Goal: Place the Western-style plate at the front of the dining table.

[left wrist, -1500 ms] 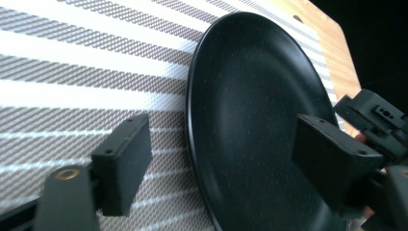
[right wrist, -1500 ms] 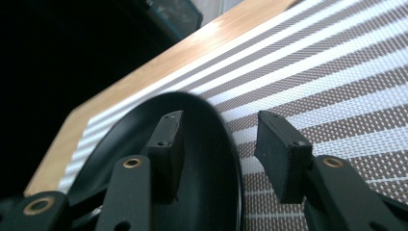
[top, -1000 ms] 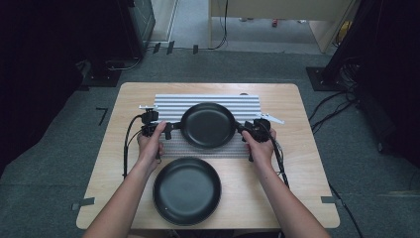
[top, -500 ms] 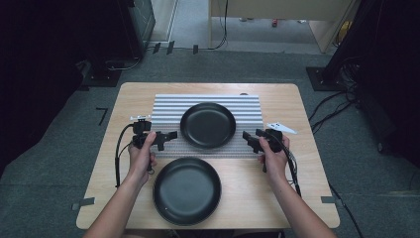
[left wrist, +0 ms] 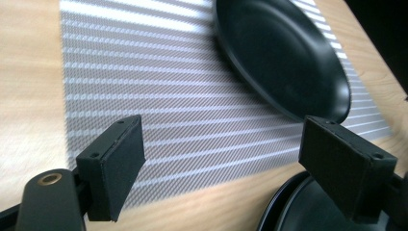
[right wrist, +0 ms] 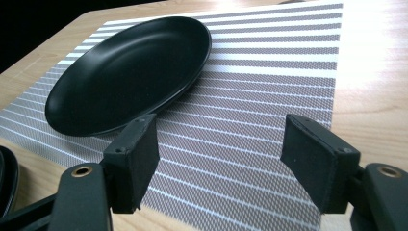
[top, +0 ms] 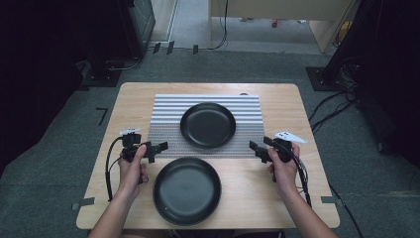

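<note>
Round matte-black far plate (top: 208, 125) sits on ribbed grey striped mat (top: 168, 106); near plate (top: 186, 190) on bare wood table (top: 297, 106). Left tool (top: 157, 148) wide, empty; right tool (top: 256, 148) just been opening, nothing between, both off the plates' rims.

Both tongs (top: 157, 148) (top: 257, 150) agape, empty

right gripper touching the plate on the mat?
Apart. In the high view the right gripper sits off the far plate's rim with striped mat between them; the right gripper view shows its open jaws holding nothing.
</note>
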`<state>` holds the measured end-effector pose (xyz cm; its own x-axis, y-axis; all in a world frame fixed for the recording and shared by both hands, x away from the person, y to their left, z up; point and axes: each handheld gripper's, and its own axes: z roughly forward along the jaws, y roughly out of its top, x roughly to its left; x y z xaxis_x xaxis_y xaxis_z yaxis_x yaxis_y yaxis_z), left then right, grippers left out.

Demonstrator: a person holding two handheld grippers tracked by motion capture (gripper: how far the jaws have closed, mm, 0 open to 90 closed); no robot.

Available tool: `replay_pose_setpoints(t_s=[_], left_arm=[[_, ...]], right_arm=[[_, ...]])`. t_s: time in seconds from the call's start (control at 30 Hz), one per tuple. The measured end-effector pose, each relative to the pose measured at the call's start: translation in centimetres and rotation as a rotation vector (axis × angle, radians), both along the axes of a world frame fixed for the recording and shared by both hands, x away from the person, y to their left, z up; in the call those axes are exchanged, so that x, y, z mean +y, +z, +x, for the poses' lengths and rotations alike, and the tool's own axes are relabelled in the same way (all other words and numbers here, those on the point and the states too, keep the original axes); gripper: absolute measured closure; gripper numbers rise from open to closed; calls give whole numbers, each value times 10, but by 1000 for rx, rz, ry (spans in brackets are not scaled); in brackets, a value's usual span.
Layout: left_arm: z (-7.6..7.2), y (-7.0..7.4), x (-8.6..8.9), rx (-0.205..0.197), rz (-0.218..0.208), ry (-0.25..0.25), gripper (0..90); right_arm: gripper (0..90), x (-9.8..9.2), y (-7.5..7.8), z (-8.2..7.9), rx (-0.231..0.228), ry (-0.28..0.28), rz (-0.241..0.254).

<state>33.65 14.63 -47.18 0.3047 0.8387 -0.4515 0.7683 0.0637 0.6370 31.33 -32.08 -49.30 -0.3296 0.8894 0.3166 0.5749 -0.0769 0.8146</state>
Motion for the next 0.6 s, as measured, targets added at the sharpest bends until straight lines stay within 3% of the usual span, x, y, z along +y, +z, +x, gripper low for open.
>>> replay_pose_setpoints(t_s=[0.27,0.47,0.6], left_arm=[[-23,-12,18,7,20,16,158],[-41,-16,30,-7,83,37,159],[-49,-18,38,-12,91,49,158]], right_arm=[[283,-13,-8,-16,16,-4,-18],[279,-23,-9,-25,23,-9,-42],[274,-30,-11,-32,27,-15,-53]])
